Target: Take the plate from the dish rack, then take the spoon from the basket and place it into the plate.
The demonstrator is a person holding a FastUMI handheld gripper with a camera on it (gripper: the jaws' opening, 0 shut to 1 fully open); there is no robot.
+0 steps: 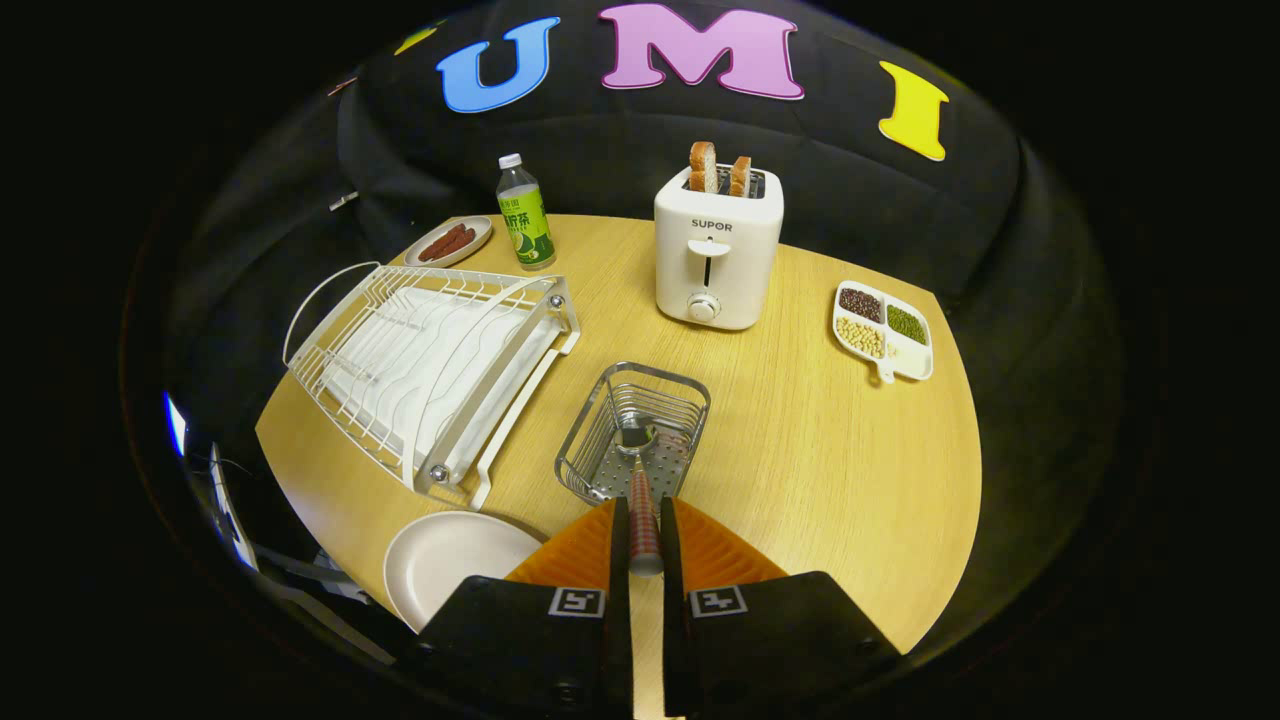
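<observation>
My gripper (pixel 644 535) is shut on the spoon's patterned handle (pixel 643 520), which sits between both fingers. The spoon's metal bowl (pixel 636 434) still reaches down into the wire basket (pixel 600 440) just ahead of the fingers. A pale round plate (pixel 445 565) lies flat on the wooden table to the left of the fingers, near the front edge. Beyond the plate stands the white dish rack (pixel 430 365), with no dishes in it.
A white toaster (pixel 716 255) with two bread slices stands beyond the basket. A green-labelled bottle (pixel 524 215) and a small dish of sausages (pixel 449 242) sit at the back left. A divided tray of beans (pixel 884 329) lies to the right.
</observation>
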